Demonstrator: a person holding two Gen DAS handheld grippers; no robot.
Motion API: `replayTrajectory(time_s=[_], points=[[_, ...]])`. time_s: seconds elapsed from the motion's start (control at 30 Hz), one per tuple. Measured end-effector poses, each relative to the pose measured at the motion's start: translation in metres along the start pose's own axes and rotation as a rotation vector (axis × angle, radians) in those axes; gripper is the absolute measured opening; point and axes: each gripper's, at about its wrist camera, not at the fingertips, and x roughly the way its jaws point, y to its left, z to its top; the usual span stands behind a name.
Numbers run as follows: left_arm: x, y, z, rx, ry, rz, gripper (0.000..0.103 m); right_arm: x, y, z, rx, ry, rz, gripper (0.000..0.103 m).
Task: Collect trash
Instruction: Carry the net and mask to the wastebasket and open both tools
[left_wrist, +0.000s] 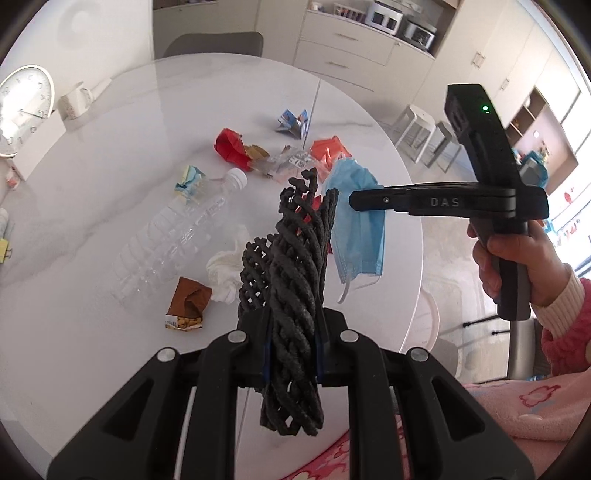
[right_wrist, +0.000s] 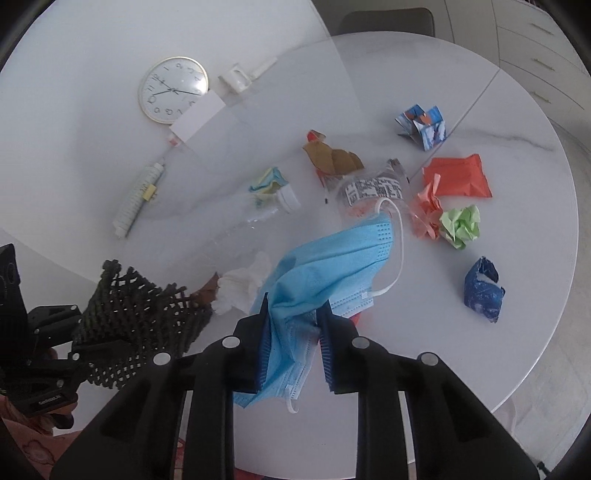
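The left gripper (left_wrist: 293, 354) clenches a black woven mesh bag (left_wrist: 295, 280), the right gripper (right_wrist: 293, 347) a crumpled blue face mask (right_wrist: 325, 266), above the white marble table (right_wrist: 480, 350).

Black right gripper (left_wrist: 354, 202) marked DAS; seemingly pink sleeve (left_wrist: 565, 332).

Table's (right_wrist: 535, 314) near-right edge: bare, passable. Centre: blocked by plastic bottle (left_wrist: 177, 236), tissue (left_wrist: 223, 269), wrappers. Far left: clock (right_wrist: 173, 89), mug (right_wrist: 236, 78).

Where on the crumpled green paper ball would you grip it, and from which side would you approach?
Grip the green paper ball across its middle, coming from above with the jaws spread wide. It is lumpy and has no handle. The pink paper scrap touches its left side, so probably close front to back. Both grippers are full now.
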Motion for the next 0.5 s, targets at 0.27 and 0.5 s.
replayTrajectory(time_s=[0.27,0.5], points=[[-0.006,-0.044,0.004,-0.043,-0.059,0.074,0.016,-0.055,-0.024,0.014,-0.010,-0.101,0.065,0.024],[0.014,-0.118,0.001,0.091,-0.014,-0.007,0.016,-0.121,-0.069,-0.022,0.035,-0.167,-0.009,0.024]])
